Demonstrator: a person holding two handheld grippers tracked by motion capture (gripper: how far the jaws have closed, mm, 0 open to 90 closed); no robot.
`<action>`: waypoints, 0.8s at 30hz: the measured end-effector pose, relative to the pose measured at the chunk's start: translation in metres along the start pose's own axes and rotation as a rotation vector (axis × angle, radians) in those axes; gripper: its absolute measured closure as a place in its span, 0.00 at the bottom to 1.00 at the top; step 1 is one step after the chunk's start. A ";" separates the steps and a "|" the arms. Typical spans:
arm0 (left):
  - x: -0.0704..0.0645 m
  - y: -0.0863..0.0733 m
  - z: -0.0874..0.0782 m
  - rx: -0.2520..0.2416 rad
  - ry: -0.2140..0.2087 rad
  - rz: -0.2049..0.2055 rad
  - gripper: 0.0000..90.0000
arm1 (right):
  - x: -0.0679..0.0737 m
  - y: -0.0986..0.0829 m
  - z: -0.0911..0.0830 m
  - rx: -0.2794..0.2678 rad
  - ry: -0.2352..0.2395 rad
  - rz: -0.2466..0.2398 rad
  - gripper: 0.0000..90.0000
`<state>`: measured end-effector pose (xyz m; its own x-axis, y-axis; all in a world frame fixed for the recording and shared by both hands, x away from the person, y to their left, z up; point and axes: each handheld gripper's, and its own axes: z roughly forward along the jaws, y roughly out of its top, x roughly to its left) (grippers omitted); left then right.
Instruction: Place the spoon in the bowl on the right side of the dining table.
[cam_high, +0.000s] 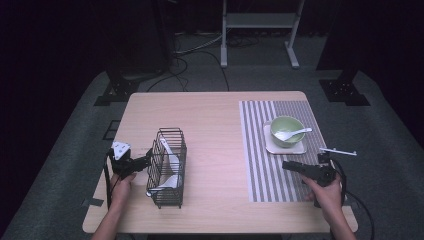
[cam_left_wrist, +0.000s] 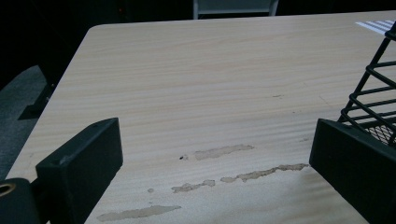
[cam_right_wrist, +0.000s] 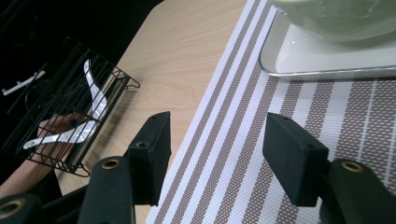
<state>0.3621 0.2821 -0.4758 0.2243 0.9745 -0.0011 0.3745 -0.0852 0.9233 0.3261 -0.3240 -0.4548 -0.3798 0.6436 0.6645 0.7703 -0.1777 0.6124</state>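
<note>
the left tongs (cam_high: 148, 160) sit released at the left wall of the wire basket (cam_high: 168, 167), near left on the counter (cam_high: 215, 115), which holds two white spoons (cam_high: 171, 165). the right tongs (cam_high: 290, 165) hover released over the striped mat (cam_high: 280, 175), just near of the green bowl (cam_high: 287, 130) with a spoon on its tray (cam_high: 285, 148). likely the step between transfers: next, a reach into the basket for another spoon, tongs closing on a handle.

green bowl (cam_right_wrist: 336, 18) cropped, basket (cam_left_wrist: 373, 98) cut off
</note>
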 end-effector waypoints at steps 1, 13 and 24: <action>0.000 0.000 0.000 0.000 0.000 0.001 0.02 | 0.002 -0.001 0.001 0.004 0.000 -0.005 0.45; 0.000 0.000 0.000 0.001 0.001 0.003 0.02 | 0.022 -0.011 0.009 0.053 0.011 -0.073 0.43; 0.000 0.000 0.000 0.003 0.002 0.002 0.02 | 0.030 -0.022 0.014 0.059 0.038 -0.081 0.42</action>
<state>0.3620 0.2820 -0.4757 0.2235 0.9747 0.0014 0.3763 -0.0876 0.9223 0.3048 -0.2903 -0.4546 -0.4602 0.6253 0.6303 0.7646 -0.0817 0.6393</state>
